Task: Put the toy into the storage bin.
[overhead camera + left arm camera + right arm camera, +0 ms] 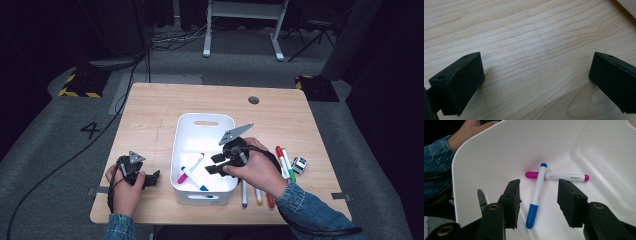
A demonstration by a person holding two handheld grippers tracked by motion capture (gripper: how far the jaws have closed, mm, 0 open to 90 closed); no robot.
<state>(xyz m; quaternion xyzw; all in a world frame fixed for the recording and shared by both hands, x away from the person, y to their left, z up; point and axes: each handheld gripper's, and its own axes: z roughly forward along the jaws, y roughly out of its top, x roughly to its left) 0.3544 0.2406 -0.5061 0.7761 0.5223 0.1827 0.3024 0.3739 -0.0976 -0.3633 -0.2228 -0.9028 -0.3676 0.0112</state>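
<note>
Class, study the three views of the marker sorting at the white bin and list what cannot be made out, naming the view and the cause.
- Print on the pink marker: right gripper view, too small.
- Small object right of the table markers: high view, too small to identify.
- Lower part of the blue marker: high view, hidden by the white bin wall.
- Left gripper jaws: high view, too small; the left gripper view shows them apart.

High view looked down over the bench, left gripper view hugged its wood, right gripper view peered into the shared white bin.
</note>
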